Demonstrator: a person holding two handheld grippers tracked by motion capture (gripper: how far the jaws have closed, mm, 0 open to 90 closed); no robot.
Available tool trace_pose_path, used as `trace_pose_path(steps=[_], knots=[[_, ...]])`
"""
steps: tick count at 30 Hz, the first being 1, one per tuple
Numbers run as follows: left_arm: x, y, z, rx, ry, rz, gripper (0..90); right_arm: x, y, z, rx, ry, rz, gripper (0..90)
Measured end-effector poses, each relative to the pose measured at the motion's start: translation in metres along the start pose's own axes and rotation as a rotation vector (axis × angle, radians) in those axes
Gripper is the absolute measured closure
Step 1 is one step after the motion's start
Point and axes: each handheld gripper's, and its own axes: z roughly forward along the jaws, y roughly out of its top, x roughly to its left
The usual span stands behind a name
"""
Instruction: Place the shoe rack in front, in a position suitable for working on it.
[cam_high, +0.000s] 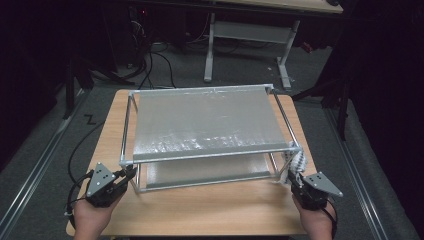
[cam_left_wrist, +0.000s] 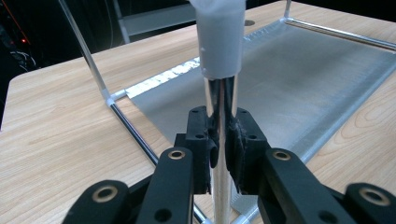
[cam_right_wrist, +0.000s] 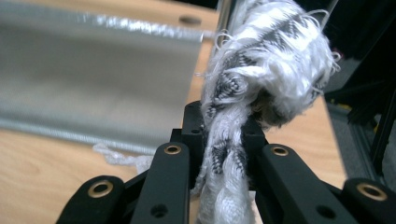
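Dark room, wooden counter (cam_high: 210, 205). Metal rack (cam_high: 210, 125) fills counter middle. Left tongs (cam_left_wrist: 223, 140) clamped on rack's near-left leg (cam_left_wrist: 222, 186), likely to keep rack steady. Right tongs (cam_right_wrist: 224, 154) clamped on fuzzy white rope (cam_right_wrist: 261, 74) at rack's near-right corner, maybe to tie it.

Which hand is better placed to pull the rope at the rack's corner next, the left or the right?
The right. Its tongs are already shut on the rope beside the rack. The left tongs are clamped on the rack's front left post, far from the rope, and probably steady the rack.
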Motion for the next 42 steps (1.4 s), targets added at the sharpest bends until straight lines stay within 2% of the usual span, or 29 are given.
trace_pose_path(steps=[12, 17, 21, 30, 42], knots=[[0.000, 0.000, 0.000, 0.002, -0.002, -0.003, 79.0, 0.003, -0.030, 0.032, 0.196, 0.042, -0.025, 78.3], [0.000, 0.000, 0.000, 0.002, -0.003, -0.003, 79.0, 0.002, -0.035, 0.037, 0.214, 0.052, -0.023, 78.3], [0.000, 0.000, 0.000, 0.003, -0.001, 0.002, 78.9, 0.001, -0.032, 0.033, 0.194, 0.044, -0.025, 78.3], [0.000, 0.000, 0.000, 0.003, -0.002, 0.003, 78.9, -0.001, -0.017, 0.019, 0.106, 0.024, -0.040, 78.1], [0.000, 0.000, 0.000, 0.001, -0.006, 0.001, 78.9, -0.005, 0.017, -0.012, -0.072, 0.014, -0.025, 78.1]])
